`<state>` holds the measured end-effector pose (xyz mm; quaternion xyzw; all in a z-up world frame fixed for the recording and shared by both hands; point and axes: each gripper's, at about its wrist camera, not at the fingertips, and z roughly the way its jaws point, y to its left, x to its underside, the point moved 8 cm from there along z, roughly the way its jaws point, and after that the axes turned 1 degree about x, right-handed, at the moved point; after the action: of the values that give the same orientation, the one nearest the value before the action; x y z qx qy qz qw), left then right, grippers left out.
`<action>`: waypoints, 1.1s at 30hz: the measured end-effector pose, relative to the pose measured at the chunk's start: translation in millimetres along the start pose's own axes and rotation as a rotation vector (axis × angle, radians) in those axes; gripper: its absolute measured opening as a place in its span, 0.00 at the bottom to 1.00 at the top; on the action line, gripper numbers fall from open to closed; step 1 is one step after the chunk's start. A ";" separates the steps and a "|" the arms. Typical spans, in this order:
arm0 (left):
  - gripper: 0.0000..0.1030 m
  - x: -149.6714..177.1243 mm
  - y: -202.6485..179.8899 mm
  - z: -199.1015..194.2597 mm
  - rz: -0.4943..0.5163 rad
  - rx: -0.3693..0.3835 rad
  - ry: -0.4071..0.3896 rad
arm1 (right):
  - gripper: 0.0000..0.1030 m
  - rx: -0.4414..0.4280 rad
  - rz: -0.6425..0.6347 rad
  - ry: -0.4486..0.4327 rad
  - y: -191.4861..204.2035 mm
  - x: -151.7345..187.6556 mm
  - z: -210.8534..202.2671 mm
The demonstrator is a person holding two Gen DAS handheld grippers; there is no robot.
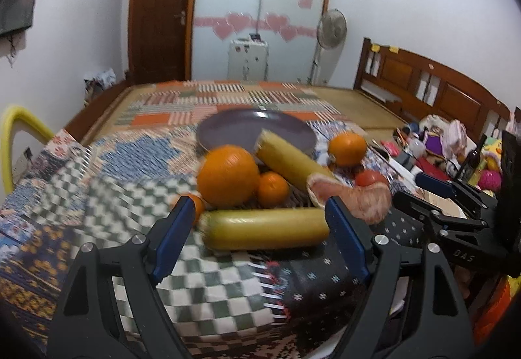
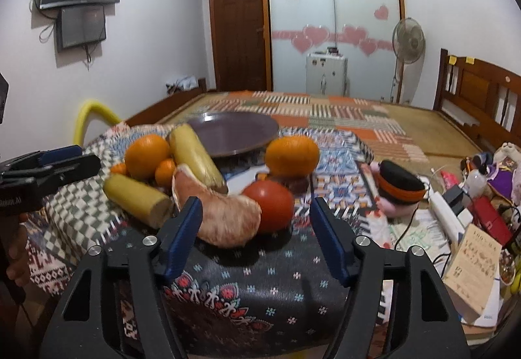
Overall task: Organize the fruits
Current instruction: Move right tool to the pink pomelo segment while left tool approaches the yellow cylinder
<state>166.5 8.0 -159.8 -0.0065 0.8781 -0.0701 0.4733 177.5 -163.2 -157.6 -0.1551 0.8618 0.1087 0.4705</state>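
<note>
On the worktop (image 2: 260, 287), the plate (image 2: 232, 134) lies at the back. Before the plate, to its left, lie a big orange (image 2: 146, 156) and two stalk pieces (image 2: 195, 157) (image 2: 138, 200). Before it, to the right, sit another orange (image 2: 292, 155) and a tomato (image 2: 272, 204), with a pomelo piece (image 2: 221, 219) touching the tomato's left side.

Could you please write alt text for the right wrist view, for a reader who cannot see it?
The open right gripper points at a peeled pomelo piece and a red tomato on a patterned cloth. Behind them lie oranges, two yellow-green cane pieces and an empty purple plate; the left gripper shows at left.
</note>
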 end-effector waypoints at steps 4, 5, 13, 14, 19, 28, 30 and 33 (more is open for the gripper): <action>0.80 14.7 -11.1 18.9 -0.002 0.006 0.055 | 0.56 -0.044 0.013 0.012 5.1 0.7 0.4; 0.81 16.2 -11.9 23.1 -0.003 0.001 0.063 | 0.56 -0.044 0.013 0.012 5.1 0.7 0.4; 0.90 21.8 -18.6 36.0 0.015 -0.090 0.057 | 0.56 -0.085 0.018 0.030 10.8 2.8 9.9; 0.90 21.9 -19.4 36.7 0.024 -0.104 0.052 | 0.56 -0.090 0.020 0.033 10.8 2.8 11.5; 0.90 24.6 -17.2 39.5 0.048 -0.144 0.037 | 0.49 -0.094 0.011 0.031 12.1 2.3 16.5; 0.66 35.4 -12.8 26.4 0.037 -0.092 0.058 | 0.29 -0.089 0.031 0.028 9.6 2.1 13.7; 0.65 40.1 -9.2 20.9 0.042 -0.089 0.068 | 0.28 -0.111 0.038 0.024 10.4 1.6 9.7; 0.65 48.3 -0.6 12.5 0.031 -0.082 0.086 | 0.28 -0.126 0.028 0.015 14.3 1.4 5.1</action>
<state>150.2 2.2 -206.6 -0.0095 0.8997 -0.0269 0.4356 175.5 -148.5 -160.9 -0.1730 0.8589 0.1682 0.4517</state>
